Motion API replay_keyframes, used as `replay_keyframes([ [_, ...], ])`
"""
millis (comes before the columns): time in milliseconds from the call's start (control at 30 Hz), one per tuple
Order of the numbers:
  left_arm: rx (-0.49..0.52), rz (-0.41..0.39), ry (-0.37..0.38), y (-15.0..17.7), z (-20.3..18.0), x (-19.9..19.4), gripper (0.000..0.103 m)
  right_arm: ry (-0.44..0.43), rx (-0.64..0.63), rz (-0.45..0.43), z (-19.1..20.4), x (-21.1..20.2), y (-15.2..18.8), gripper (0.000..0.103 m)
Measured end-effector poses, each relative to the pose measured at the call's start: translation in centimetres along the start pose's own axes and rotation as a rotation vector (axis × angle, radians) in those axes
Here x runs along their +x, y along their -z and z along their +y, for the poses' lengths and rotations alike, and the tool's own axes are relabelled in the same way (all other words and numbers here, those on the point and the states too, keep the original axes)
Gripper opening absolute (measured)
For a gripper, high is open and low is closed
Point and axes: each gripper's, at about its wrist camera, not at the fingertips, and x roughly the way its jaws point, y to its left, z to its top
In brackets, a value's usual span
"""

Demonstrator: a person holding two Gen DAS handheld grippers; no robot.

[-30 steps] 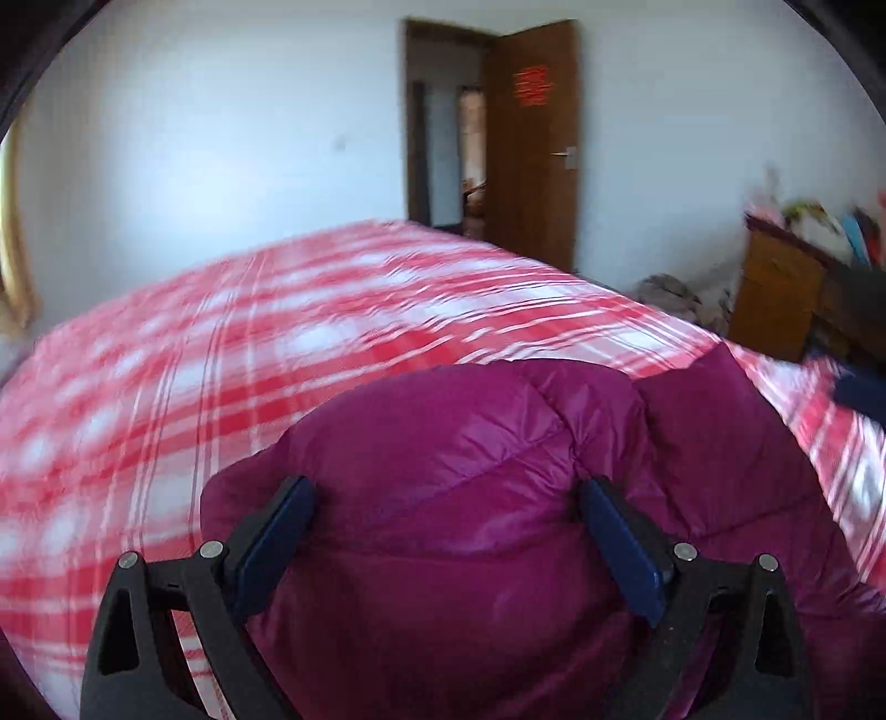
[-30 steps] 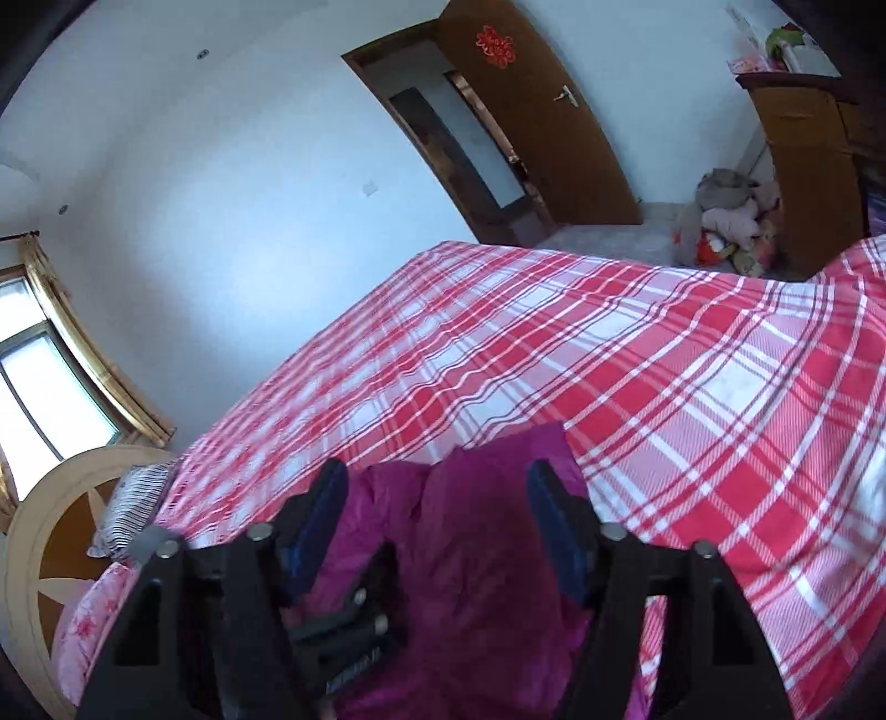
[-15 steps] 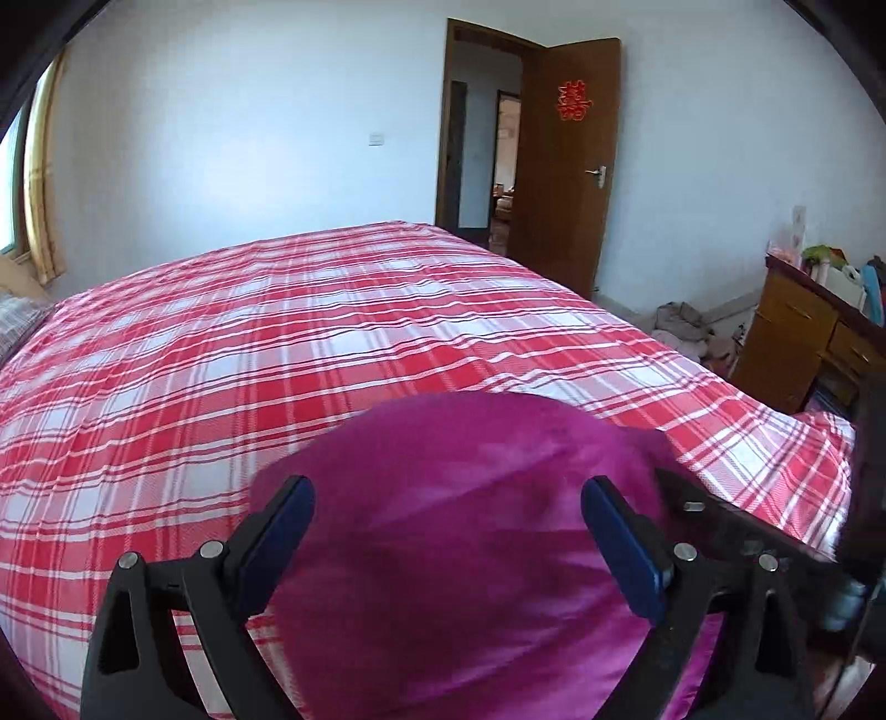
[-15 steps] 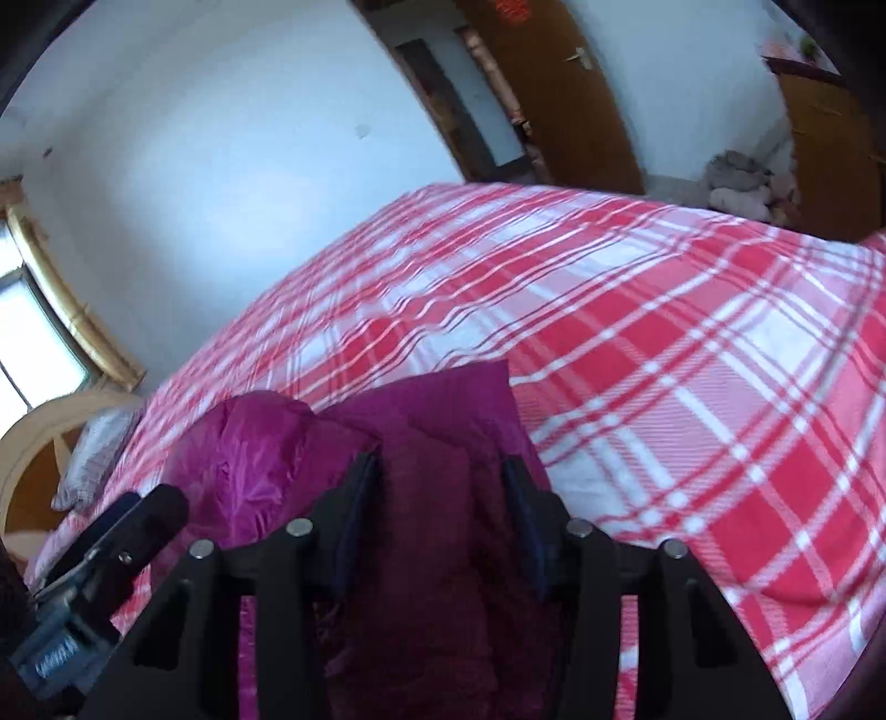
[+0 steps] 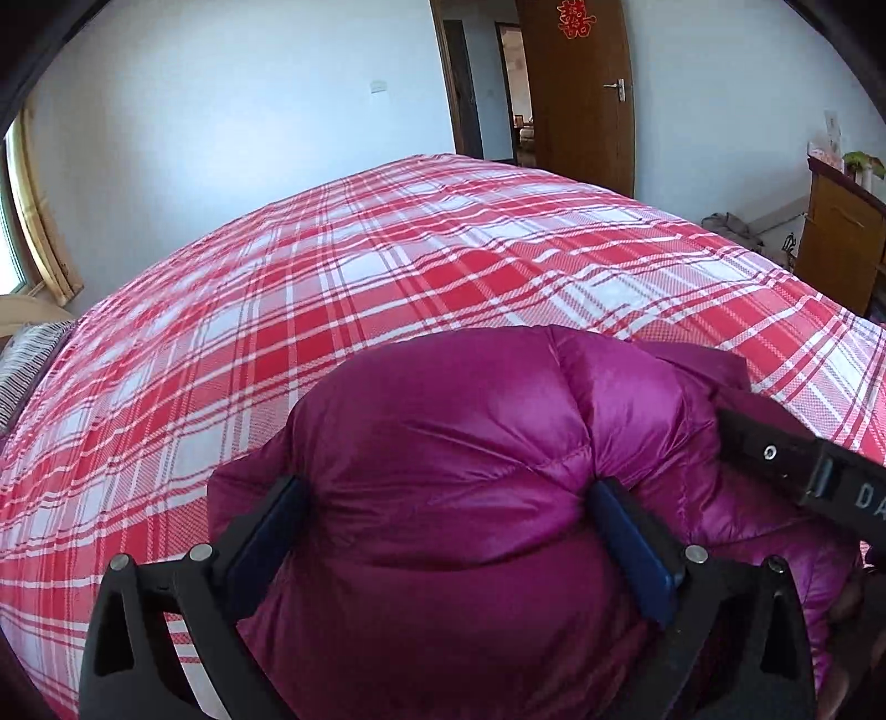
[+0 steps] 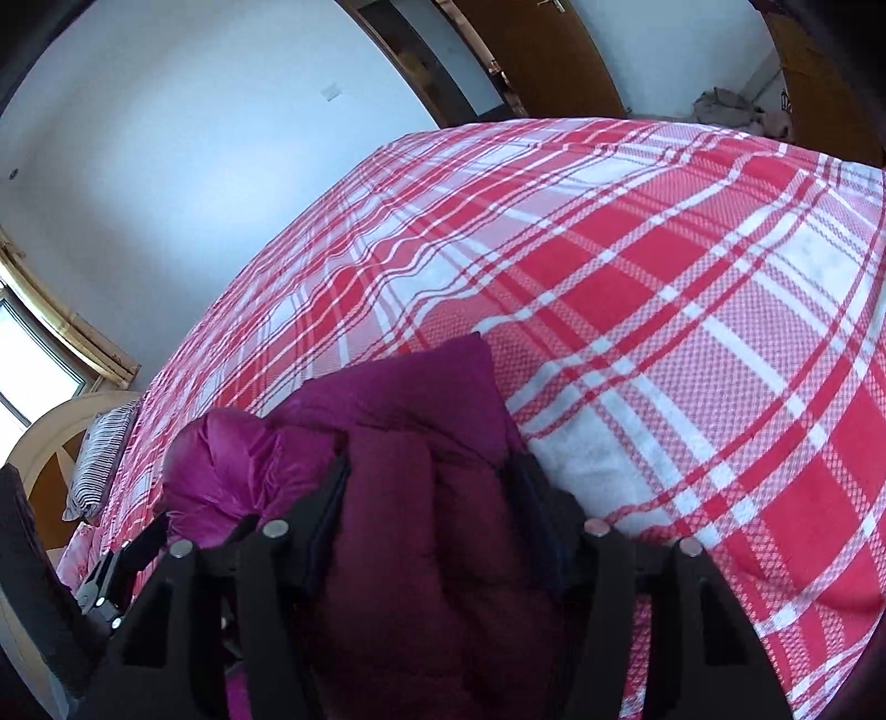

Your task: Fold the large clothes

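Magenta puffer jacket [image 5: 470, 443] on plaid bed [image 5: 387, 266], both grippers' jaws clamped on its padding

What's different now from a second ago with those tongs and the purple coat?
The right tongs narrowed and now pinch the purple down jacket. The left tongs press into the jacket's puffy bulk, which bulges between them. The jacket stays on the red plaid bedspread.

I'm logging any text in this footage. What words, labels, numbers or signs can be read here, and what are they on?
"DA": white letters, cut off by the frame edge, on the right gripper body, seen in the left wrist view.
Red paper ornament on the wooden door: a decorative character, too small to read with confidence.
Nothing else legible.
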Motion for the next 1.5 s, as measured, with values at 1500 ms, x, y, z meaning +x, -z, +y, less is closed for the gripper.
replay_keyframes([
  [1500, -0.076, 0.011, 0.058, 1.4, 2.2, -2.4, 0.102, -0.131, -0.164, 0.126, -0.7, 0.2, -1.0, 0.065],
])
